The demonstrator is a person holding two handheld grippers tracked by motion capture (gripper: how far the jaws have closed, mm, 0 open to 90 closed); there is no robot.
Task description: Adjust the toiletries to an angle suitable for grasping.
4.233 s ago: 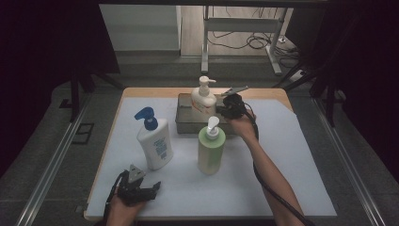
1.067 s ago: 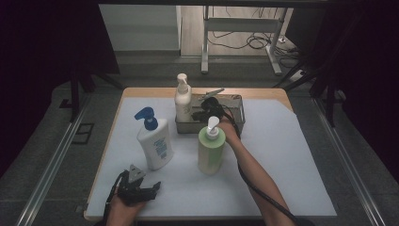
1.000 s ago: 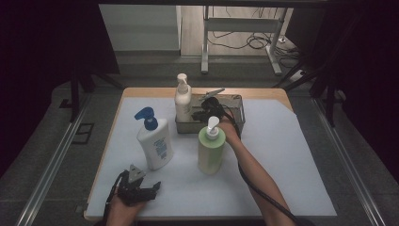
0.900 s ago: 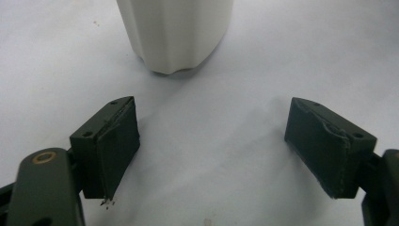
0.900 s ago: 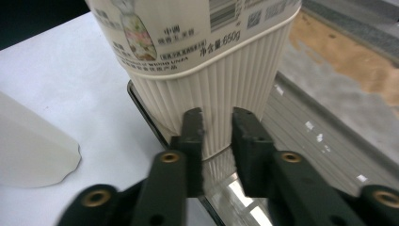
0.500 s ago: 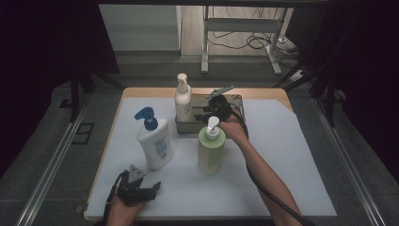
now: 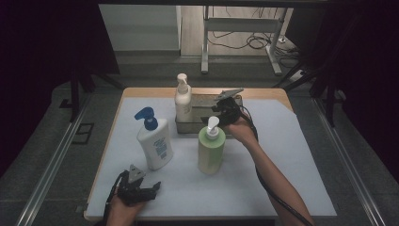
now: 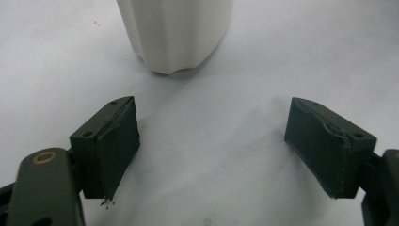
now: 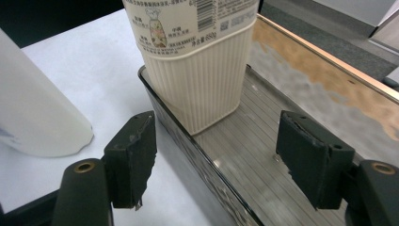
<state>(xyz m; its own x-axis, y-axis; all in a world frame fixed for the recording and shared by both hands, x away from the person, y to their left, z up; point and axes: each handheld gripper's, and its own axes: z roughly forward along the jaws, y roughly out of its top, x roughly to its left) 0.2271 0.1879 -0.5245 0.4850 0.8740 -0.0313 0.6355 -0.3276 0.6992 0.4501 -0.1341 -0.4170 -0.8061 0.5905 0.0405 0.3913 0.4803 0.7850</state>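
Note:
A cream pump bottle stands upright in the left end of a shallow metal tray at the back of the table. In the right gripper view its ribbed base rests on the tray floor. My right gripper hovers over the tray to the right of the bottle. Its jaws have just been opening and stand open with nothing between them. My left gripper rests open near the front edge. The base of a white bottle lies just beyond its jaws.
A white bottle with a blue pump stands left of centre, and its side shows in the right gripper view. A green bottle with a white pump stands in front of the tray, close to my right forearm. A white sheet covers the table.
The cream bottle, once held over the tray's middle, now stands at the tray's left end. The right gripper has let go of it and drawn back to the right. The left gripper stayed put.

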